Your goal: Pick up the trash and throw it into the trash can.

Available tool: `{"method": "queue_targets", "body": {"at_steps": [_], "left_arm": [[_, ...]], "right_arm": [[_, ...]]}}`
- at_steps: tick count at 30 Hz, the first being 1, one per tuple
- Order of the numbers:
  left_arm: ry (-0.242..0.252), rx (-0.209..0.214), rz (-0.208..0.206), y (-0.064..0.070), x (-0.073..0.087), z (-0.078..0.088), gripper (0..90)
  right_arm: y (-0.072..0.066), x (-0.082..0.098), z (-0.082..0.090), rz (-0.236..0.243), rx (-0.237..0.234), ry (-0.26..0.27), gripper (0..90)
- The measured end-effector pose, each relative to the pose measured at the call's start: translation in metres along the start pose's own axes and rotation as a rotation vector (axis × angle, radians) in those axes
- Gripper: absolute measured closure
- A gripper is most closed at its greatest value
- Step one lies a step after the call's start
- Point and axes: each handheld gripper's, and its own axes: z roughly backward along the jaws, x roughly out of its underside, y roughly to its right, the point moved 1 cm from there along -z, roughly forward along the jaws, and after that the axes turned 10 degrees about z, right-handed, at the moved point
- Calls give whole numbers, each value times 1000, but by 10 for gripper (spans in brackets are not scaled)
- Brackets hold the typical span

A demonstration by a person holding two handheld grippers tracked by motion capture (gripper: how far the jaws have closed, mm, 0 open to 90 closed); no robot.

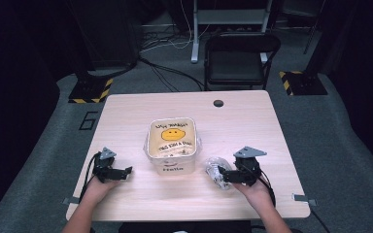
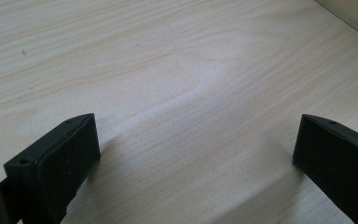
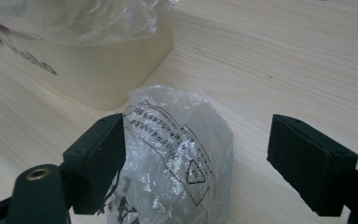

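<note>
There is one wooden table (image 1: 252,126), and on it sits one cream tub (image 1: 171,145) with a yellow smiley face inside and a clear plastic liner. There is one crinkly clear bag (image 1: 216,171) lying on the table just to the right of the tub, near the front edge. There are two grippers, one in each of the person's hands. Behind the table stands one black folding chair (image 1: 238,57).

The left gripper (image 1: 125,172) rests low on the table, left of the tub and apart from it. Its jaws are spread wide with nothing but bare wood between them, and the left gripper view shows that up close.

The right gripper (image 1: 222,175) is at the bag. From above the bag looks like a small shiny lump. The right gripper view shows more: black print and a little triangle sign on the bag (image 3: 177,158), with the tub (image 3: 98,70) just behind it. The jaws stand wide around the bag. One jaw touches its side and the other is well away from it
</note>
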Motion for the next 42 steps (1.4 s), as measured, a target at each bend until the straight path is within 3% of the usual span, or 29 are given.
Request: {"method": "queue_targets", "body": {"at_steps": [20,42], "left_arm": [[-3,2,-1,0,0,0,3],[-3,1,-1,0,0,0,3]], "right_arm": [[-17,5,-19,54,-34,-54,140],[-17,12,-32,58,-48,-110,143]]}}
